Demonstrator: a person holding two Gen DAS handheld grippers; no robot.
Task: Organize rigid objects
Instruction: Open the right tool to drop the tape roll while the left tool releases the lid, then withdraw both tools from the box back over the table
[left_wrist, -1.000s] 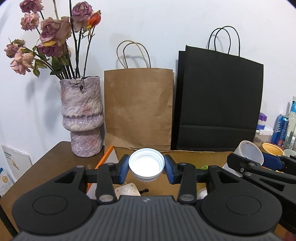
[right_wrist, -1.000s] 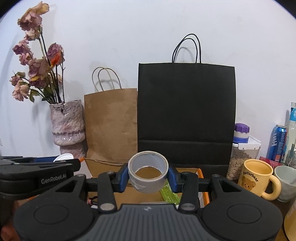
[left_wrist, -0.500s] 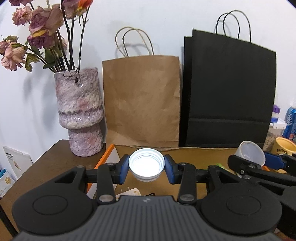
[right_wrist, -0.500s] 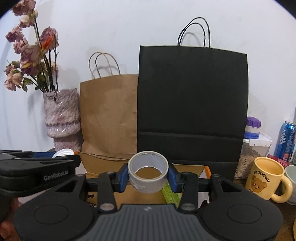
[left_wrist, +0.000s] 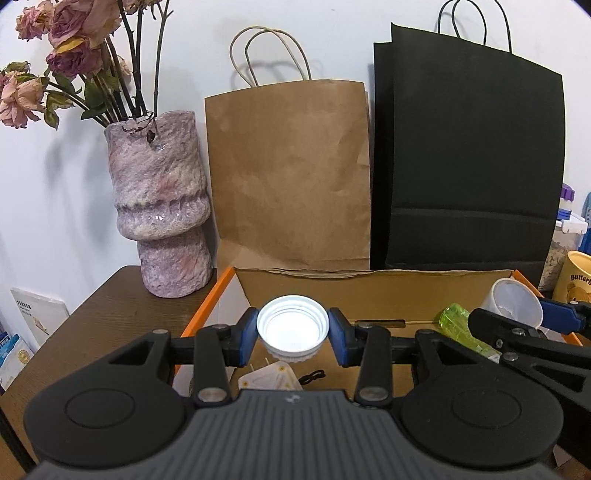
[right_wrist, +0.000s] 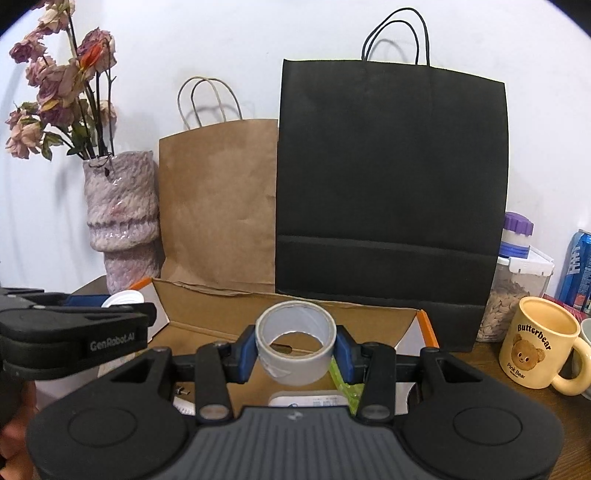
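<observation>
In the left wrist view, the left gripper (left_wrist: 292, 331) pinches a white bottle cap (left_wrist: 292, 328) between its blue pads, above the open cardboard box (left_wrist: 369, 291); a green plastic piece (left_wrist: 458, 325) lies inside. In the right wrist view, the right gripper (right_wrist: 295, 347) clamps a grey tape roll (right_wrist: 295, 341) over that box, and a yellow bear mug (right_wrist: 537, 341) stands beside it on the table.

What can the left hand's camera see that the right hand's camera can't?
Only the left wrist view shows the white papers leaning by the table's left edge. Only the right wrist view shows the blue can and the whole Butterbear mug. Both show the vase, the brown bag, the black bag, the box, the left gripper holding the white cap, and the right gripper holding the tape roll.
</observation>
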